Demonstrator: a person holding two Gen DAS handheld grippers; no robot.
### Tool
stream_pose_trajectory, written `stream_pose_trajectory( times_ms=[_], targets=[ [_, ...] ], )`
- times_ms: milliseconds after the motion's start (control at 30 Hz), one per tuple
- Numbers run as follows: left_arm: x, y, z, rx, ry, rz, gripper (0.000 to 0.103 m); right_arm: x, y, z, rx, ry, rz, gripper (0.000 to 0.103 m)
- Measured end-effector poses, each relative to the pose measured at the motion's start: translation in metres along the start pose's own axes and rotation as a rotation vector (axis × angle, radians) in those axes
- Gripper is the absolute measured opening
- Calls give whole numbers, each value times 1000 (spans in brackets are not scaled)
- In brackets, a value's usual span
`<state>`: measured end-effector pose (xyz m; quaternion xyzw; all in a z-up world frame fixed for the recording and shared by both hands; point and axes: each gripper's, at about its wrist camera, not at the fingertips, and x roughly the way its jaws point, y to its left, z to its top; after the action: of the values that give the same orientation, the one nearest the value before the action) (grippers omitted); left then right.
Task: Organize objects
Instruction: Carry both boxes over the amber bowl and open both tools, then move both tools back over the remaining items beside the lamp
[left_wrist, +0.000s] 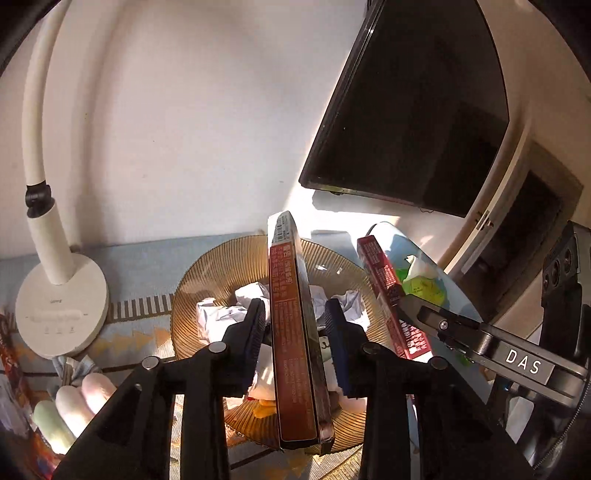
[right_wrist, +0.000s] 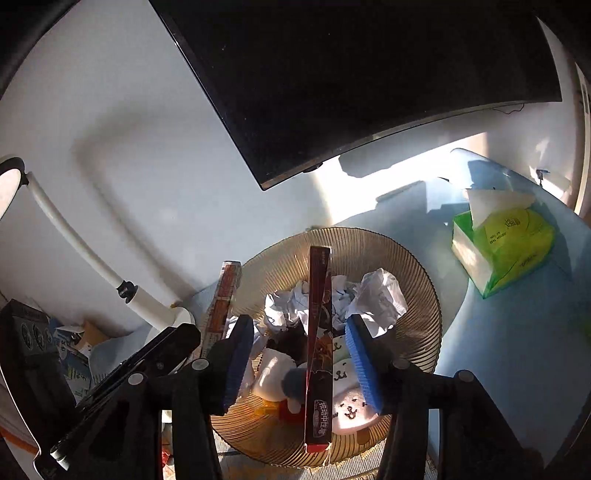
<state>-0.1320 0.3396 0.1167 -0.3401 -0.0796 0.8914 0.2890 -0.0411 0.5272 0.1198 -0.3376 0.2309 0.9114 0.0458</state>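
The brown-red carton (left_wrist: 295, 332) stands on its narrow edge straight ahead of my left camera, over the ribbed amber glass plate (left_wrist: 207, 280). The left gripper (left_wrist: 295, 310) has its blue pads drawn narrow against the carton's two broad faces, and as far as I can tell through the glare it is clamped on it. From my right camera, a slimmer red carton (right_wrist: 319, 332) also stands edge-up over the same plate (right_wrist: 413, 280). It sits between the fingers of the right gripper (right_wrist: 300, 321), whose jaws are spread wide, with clear space on both sides of the carton. The two cartons are near each other but apart, the red one (left_wrist: 388, 295) to the right of the brown-red one (right_wrist: 225, 295). In each view the other gripper pokes in from the side, the right one (left_wrist: 424, 314) marked DAS and the left one (right_wrist: 177, 339) dark. Crumpled paper (right_wrist: 380, 299) fills the back of the plate, and a white plush toy with a drawn face (right_wrist: 351, 406) lies at the front. A green tissue pack (right_wrist: 506, 243) sits on the blue tabletop (right_wrist: 498, 350) to the right, well clear of the plate. A white desk lamp (left_wrist: 59, 314) stands to the left on a patterned cloth (left_wrist: 140, 306). A dark monitor (left_wrist: 424, 129) hangs above the back of the table.
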Motion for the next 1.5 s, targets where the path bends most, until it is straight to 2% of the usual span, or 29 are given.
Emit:
stream_pose_trajectory(
  times_ms=[33, 133, 300, 400, 467, 567, 667, 800, 1000, 1067, 1133, 1200, 1267, 1367, 1500],
  targets=[
    [0, 4, -1, -12, 6, 8, 46, 1, 0, -6, -11, 12, 3, 51],
    [-11, 10, -11, 2, 6, 47, 46, -3, 7, -27, -51, 33, 13, 51],
    [-61, 8, -42, 117, -43, 269, 46, -24, 52, -70, -219, 29, 41, 51],
    [-99, 13, -63, 148, -67, 362, 46, -37, 83, -96, -307, 32, 82, 54],
    [-124, 18, -74, 146, -78, 401, 46, -43, 101, -112, -339, 38, 118, 58],
    [-154, 22, -90, 145, -89, 466, 46, -47, 121, -133, -376, 41, 119, 64],
    [-178, 31, -105, 140, -95, 517, 47, -44, 131, -150, -378, 58, 135, 64],
    [-204, 52, -124, 105, -95, 553, 47, -27, 136, -168, -387, 81, 98, 65],
    [-221, 99, -150, -2, -81, 585, 47, 11, 134, -192, -438, 99, 24, 65],
    [-230, 121, -162, -51, -88, 593, 51, 23, 128, -198, -428, 120, 24, 65],
    [-243, 147, -173, -106, -109, 611, 78, 31, 124, -197, -410, 152, 19, 65],
    [-257, 172, -182, -153, -133, 631, 84, 31, 121, -195, -394, 140, 19, 67],
    [-268, 196, -185, -189, -134, 670, 84, 33, 119, -195, -385, 146, 19, 72],
    [-280, 229, -187, -252, -179, 743, 85, 33, 121, -196, -397, 148, 17, 82],
    [-278, 278, -205, -431, -198, 685, 85, 33, 124, -199, -415, 142, 6, 89]
  ],
)
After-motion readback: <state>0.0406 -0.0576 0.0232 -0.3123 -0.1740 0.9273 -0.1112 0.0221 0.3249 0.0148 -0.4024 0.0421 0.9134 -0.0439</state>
